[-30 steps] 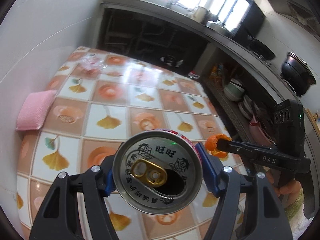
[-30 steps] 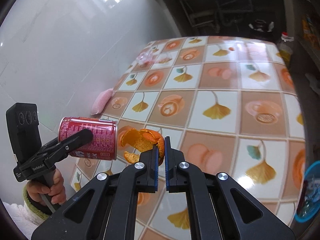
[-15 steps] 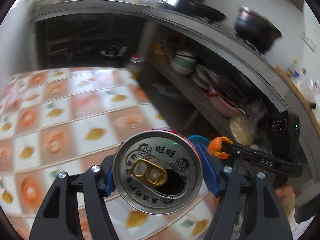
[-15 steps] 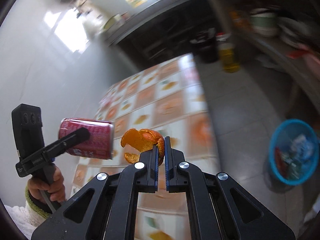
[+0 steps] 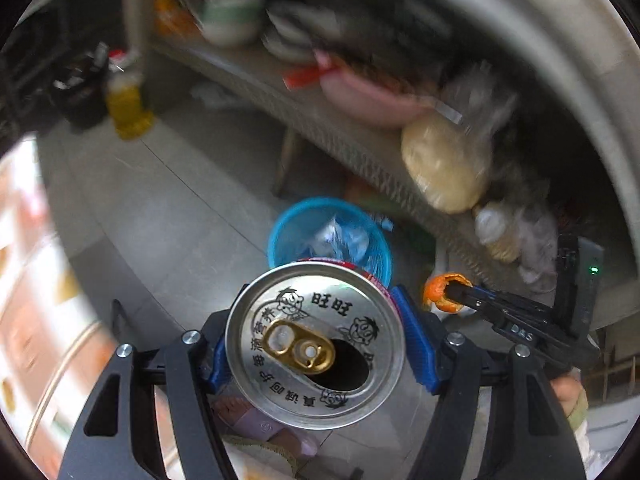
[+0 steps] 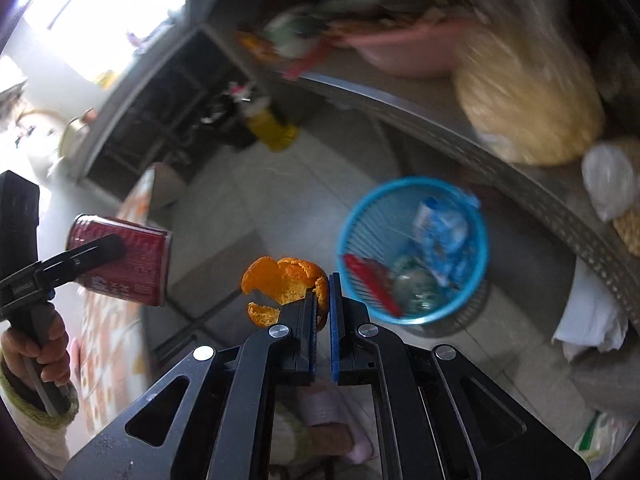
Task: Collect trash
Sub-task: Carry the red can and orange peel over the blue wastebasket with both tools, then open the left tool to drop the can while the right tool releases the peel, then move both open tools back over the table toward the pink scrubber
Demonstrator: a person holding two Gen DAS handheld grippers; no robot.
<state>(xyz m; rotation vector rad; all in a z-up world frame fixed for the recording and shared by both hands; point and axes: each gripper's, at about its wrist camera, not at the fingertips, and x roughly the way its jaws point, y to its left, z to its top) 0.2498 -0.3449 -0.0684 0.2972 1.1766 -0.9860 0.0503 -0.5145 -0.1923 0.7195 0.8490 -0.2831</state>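
Blue pads of the left gripper (image 5: 316,344) are pressing on both sides of a red drink can (image 5: 316,344), its jaws standing fairly wide around the can's body. The can's silver top is facing the left wrist camera, its gold pull tab bent back and the mouth hole lying open. In the right wrist view the same can (image 6: 132,264) is showing its red side, lying roughly level in the gripper, while a hand (image 6: 44,344) in a knitted cuff is gripping the handle below.

The right gripper (image 6: 322,292) is pinching an orange peel (image 6: 284,280), its jaws almost fully together with only the thin peel between the blue pads. The peel is curling out to the left of the fingertips. In the left wrist view that peel (image 5: 442,290) is sitting at the tip of the right gripper, just right of the can.

Beyond both tools, a blue mesh trash basket (image 6: 416,316) is standing on the grey tiled floor (image 5: 160,200), already containing crumpled wrappers and a red packet. In the left wrist view the basket (image 5: 280,236) is showing just past the can's top edge. A shelf (image 6: 460,128) with a pink basin and bagged goods is running behind the basket, blurred. A yellow bottle (image 5: 128,108) is standing on the floor farther off. A patterned tabletop (image 5: 36,320) is showing at the left edge.
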